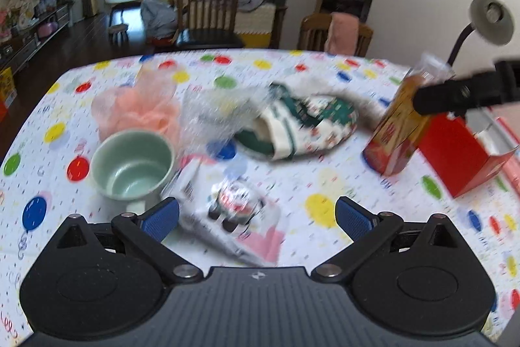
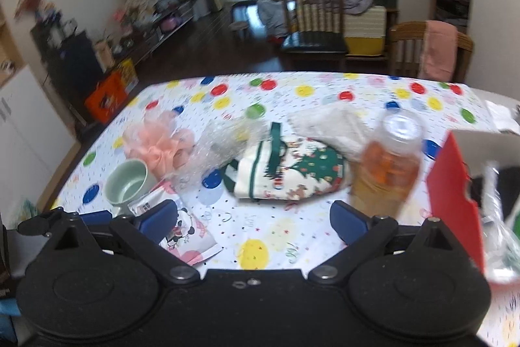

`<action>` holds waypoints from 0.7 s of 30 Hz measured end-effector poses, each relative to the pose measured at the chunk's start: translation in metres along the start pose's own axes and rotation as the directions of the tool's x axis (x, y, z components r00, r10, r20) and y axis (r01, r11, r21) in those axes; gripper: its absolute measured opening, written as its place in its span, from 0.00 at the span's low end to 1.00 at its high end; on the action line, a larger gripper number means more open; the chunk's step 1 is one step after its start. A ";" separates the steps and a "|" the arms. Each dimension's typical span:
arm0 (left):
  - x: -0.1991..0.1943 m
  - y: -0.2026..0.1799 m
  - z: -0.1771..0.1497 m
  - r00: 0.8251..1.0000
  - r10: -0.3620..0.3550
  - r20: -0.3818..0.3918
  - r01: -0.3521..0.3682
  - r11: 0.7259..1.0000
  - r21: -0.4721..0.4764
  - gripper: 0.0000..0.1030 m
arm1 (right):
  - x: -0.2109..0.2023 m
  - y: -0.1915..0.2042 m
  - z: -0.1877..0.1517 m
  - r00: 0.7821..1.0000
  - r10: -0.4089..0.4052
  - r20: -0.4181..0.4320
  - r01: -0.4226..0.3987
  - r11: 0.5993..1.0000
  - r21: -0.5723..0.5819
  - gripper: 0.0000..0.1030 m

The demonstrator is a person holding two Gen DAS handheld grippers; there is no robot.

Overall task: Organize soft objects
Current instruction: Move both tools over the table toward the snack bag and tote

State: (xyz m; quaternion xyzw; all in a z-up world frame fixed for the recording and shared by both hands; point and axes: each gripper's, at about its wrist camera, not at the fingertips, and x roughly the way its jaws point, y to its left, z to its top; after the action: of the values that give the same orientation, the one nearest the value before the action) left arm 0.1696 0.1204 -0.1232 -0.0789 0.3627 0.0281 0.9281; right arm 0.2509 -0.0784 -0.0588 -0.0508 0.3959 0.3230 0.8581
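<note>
Table: we see a white tablecloth with coloured balloon dots [image 1: 325, 171], covering the whole working surface, blurred in both views.
Oven mitt: a cream quilted fabric mitt with green trim and a Christmas-tree print [image 1: 312, 122] lies flat near the table's middle; in the right wrist view [image 2: 292, 174] its green loop points away from us.
Bubble wrap: a crumpled clear plastic sheet [image 1: 214, 116] sits just left of the mitt and overlaps its cuff.
Bath puff: a peach mesh puff [image 1: 136, 113] lies left of the wrap, behind the cup.
Red box: an open red cardboard carton [image 1: 455, 152] stands at the right edge, beside the bottle.
Bottle: a clear plastic bottle of orange drink [image 2: 386, 168] stands between mitt and red box; it appears tilted in the left wrist view, partly hidden by a black bar.
Cup: a pale green ceramic mug [image 1: 133, 165] stands upright, near left.
Packet: a white-and-pink cartoon-printed pouch [image 1: 234, 217] lies flat, right of the cup, nearest our left fingers.
Left gripper [image 1: 256, 217]: blue pads spread wide, holding nothing, above the packet.
Right gripper [image 2: 253, 217]: pads likewise apart, nothing between them, with the mitt ahead and the bottle close to the right finger.
</note>
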 end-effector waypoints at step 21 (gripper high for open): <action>0.073 0.000 -0.029 0.981 0.139 -0.133 -0.153 0.982 -0.107 1.00 | 0.155 0.023 0.028 0.979 -0.131 -0.154 0.085 0.958 -0.275 0.92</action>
State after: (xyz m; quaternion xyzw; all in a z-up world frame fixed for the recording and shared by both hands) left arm 0.2041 0.1156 -0.1936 -0.1080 0.4226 0.1124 0.8928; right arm 0.3295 0.0289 -0.1467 -0.2149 0.4173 0.3204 0.8228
